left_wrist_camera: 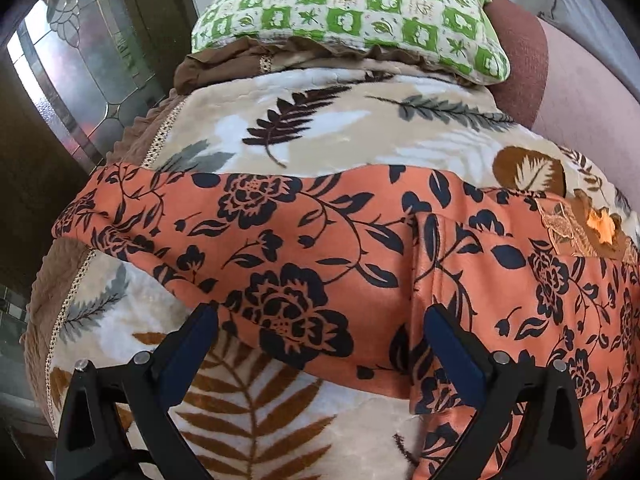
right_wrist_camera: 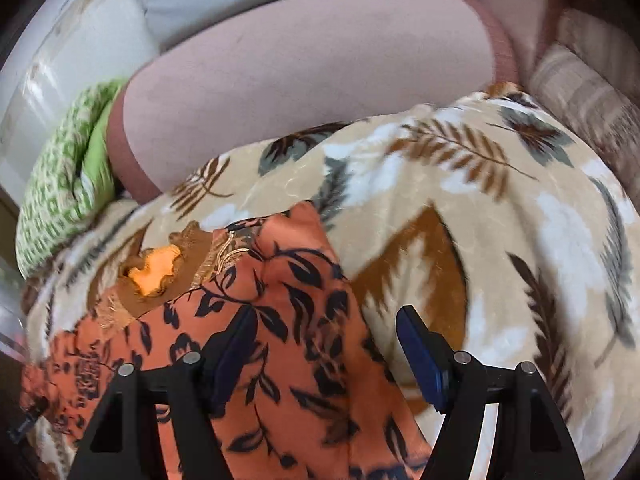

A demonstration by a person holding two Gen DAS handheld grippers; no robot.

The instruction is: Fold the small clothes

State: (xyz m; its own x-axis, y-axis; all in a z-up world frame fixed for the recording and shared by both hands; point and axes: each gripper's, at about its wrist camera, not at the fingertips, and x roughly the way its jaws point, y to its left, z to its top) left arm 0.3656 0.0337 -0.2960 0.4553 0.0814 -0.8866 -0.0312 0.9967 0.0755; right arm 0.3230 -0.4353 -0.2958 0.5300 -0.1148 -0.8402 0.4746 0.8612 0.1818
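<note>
A: What's on the bed?

B: An orange garment printed with dark navy flowers and vines [left_wrist_camera: 328, 248] lies spread across a plush beige blanket patterned with brown, grey and white leaves [left_wrist_camera: 340, 120]. A sleeve-like part runs out to the left; the main body lies to the right, with a seam or fold edge between them.

A: And the left gripper [left_wrist_camera: 320, 316]?

B: Its two black fingers with blue pads stand wide apart over the garment's near edge. Nothing is pinched between them; it is released.

A: The right gripper [right_wrist_camera: 326, 320]?

B: Also spread. The orange cloth [right_wrist_camera: 288, 320] lies under the gap and the left finger, but the pads do not press on it. The right finger is over the blanket [right_wrist_camera: 500, 200]. That view is blurred.

A: Anything else on the garment?

B: A brown embroidered neckline with a bright orange inside patch [right_wrist_camera: 154, 266] at its far end.

A: And beyond?

B: A green-and-white checked pillow [left_wrist_camera: 352, 12] at the far end, and a dusty pink cushion [right_wrist_camera: 312, 92] behind the blanket.
</note>
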